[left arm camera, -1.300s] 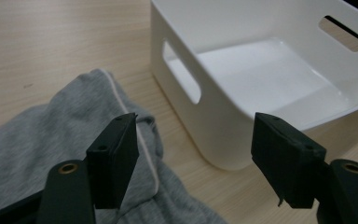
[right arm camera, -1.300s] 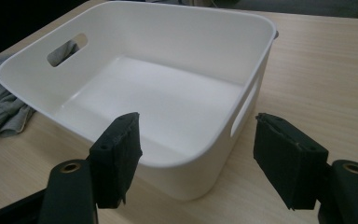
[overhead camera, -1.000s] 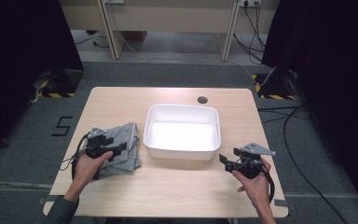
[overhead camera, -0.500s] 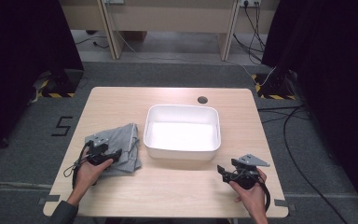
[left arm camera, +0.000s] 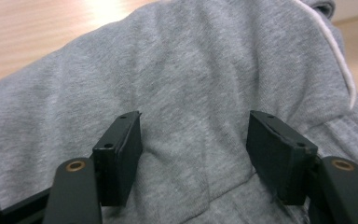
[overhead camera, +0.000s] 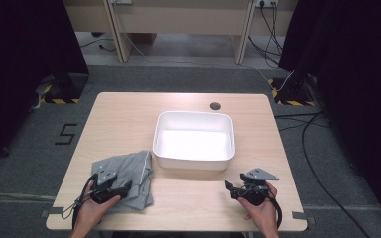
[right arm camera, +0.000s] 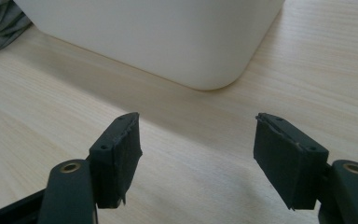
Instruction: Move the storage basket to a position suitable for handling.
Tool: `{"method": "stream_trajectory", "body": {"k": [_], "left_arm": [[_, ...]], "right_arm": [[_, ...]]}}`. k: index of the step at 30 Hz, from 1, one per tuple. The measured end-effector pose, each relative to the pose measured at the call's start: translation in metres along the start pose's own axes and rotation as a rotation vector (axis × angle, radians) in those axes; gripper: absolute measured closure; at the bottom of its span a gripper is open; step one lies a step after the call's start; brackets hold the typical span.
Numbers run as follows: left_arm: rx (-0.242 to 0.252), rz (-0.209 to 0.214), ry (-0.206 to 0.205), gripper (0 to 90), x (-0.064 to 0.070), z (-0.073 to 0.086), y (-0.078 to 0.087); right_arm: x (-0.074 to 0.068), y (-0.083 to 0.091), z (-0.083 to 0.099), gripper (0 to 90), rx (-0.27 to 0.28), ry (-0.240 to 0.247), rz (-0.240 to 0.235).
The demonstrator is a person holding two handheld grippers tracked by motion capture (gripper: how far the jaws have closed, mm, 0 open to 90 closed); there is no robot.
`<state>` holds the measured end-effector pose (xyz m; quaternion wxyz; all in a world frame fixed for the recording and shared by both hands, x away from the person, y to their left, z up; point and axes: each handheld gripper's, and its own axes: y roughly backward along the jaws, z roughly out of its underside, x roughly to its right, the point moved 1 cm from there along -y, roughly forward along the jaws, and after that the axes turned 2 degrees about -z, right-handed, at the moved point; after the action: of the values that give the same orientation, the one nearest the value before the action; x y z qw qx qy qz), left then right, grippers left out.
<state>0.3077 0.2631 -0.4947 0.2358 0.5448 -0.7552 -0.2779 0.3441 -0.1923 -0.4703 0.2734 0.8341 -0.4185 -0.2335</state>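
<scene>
At the lower left of the high view, the left claw (overhead camera: 110, 187) sits over the grey garment (overhead camera: 129, 174), a rumpled heap on the wooden surface (overhead camera: 129, 119) just left of the white tub (overhead camera: 193, 139). Its jaws are spread wide with the cloth between and beneath them — in the left gripper view the garment (left arm camera: 191, 93) runs under both, a white-edged seam at the upper right — likely poised to gather a fold. At centre frame the tub stands empty, probably where the cloth goes. At the lower right, the right claw (overhead camera: 238, 188) hangs spread too, holding nothing — facing the tub's near corner (right arm camera: 168, 37) over bare wood.
</scene>
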Motion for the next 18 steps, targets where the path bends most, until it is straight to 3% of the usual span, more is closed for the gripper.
{"method": "stream_trajectory", "body": {"k": [8, 18], "left_arm": [[-0.005, 0.063, -0.038, 35.0, 0.033, 0.019, 0.022], [-0.032, 0.129, -0.081, 34.0, 0.064, 0.016, 0.02]], "right_arm": [[-0.008, -0.003, 0.001, 32.7, -0.011, 0.016, -0.016], [-0.022, -0.007, 0.002, 32.4, -0.026, 0.034, -0.05]]}}
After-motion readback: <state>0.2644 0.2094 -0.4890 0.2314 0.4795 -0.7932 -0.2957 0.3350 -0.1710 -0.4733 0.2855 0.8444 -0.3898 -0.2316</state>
